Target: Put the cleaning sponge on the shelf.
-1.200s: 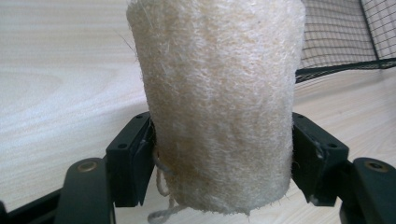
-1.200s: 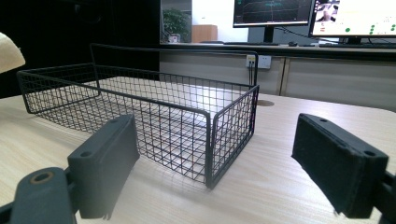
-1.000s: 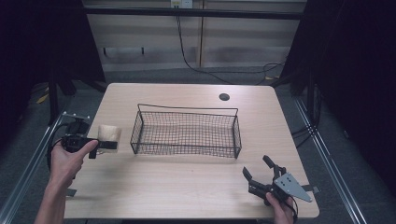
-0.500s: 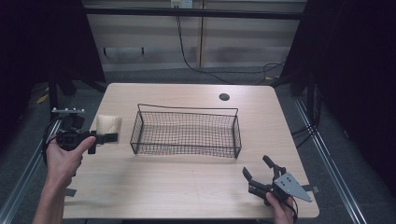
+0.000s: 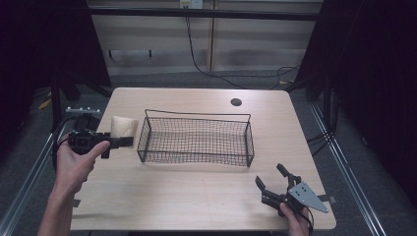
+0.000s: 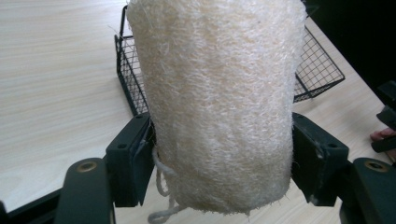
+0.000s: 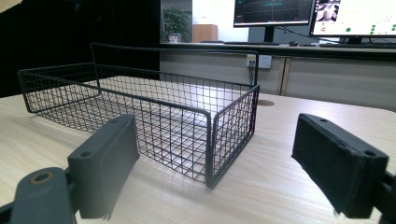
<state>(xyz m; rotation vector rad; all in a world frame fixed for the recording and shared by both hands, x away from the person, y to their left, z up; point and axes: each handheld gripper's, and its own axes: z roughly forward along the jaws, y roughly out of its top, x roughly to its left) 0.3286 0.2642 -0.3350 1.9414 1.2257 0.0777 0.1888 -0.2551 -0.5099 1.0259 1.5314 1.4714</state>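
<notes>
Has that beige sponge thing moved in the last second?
Yes. The loofah sponge has risen and drifted toward the table's far edge, measured against the wire basket.

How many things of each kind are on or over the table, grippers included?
Loofah sponge: 1
Wire basket: 1
Grippers: 2, the left gripper and the right gripper
Total: 4

We see a cream, coarse-fibred loofah sponge [image 6: 215,102], roughly cylindrical, with a loose cord at its lower end. It is clamped upright between the jaws, lifted off the counter [image 5: 196,201], just beside the black wire basket's [image 5: 196,140] left end.
</notes>
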